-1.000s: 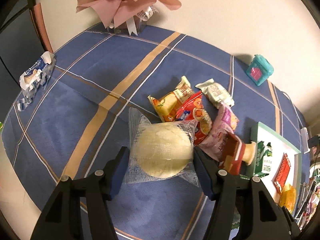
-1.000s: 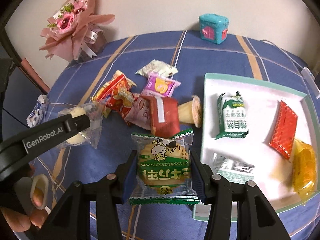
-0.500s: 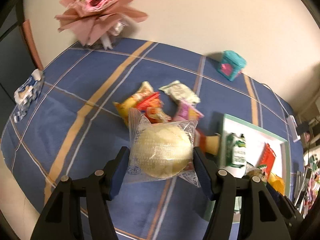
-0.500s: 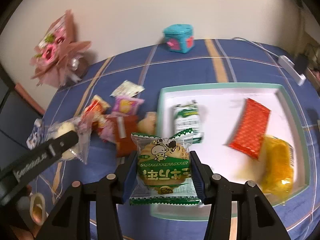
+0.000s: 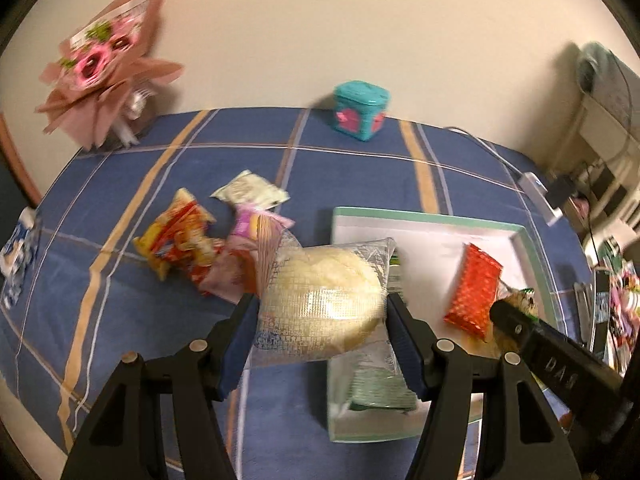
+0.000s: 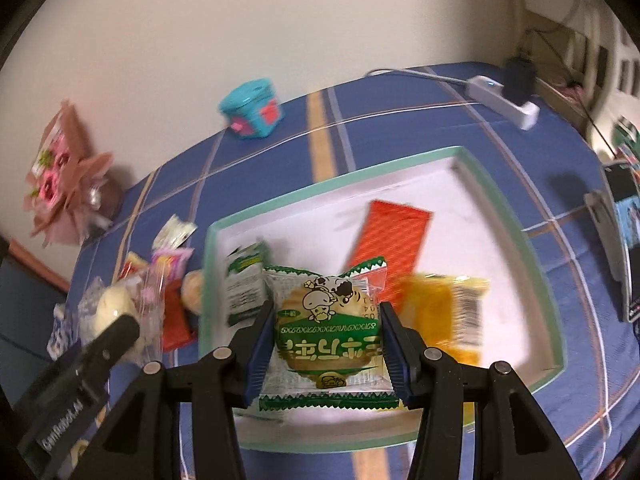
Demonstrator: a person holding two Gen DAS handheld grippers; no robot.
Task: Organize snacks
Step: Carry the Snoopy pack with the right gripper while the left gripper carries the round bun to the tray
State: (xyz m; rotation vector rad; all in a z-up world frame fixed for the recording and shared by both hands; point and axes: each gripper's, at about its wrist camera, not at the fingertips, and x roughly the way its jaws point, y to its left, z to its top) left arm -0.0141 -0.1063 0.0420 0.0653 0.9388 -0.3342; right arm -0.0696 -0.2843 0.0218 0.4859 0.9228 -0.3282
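A round pale bun in a crinkly clear wrapper (image 5: 320,300) is pinched in the left gripper (image 5: 322,334), above the near left rim of the shallow white tray (image 6: 496,216). The right gripper (image 6: 328,346) pinches a glossy green-and-white cookie packet (image 6: 326,336) over that tray, which holds a red foil packet (image 6: 392,236), a yellow packet (image 6: 444,308) and a green packet (image 6: 244,280). Both point steeply down at the blue plaid desk (image 5: 352,176).
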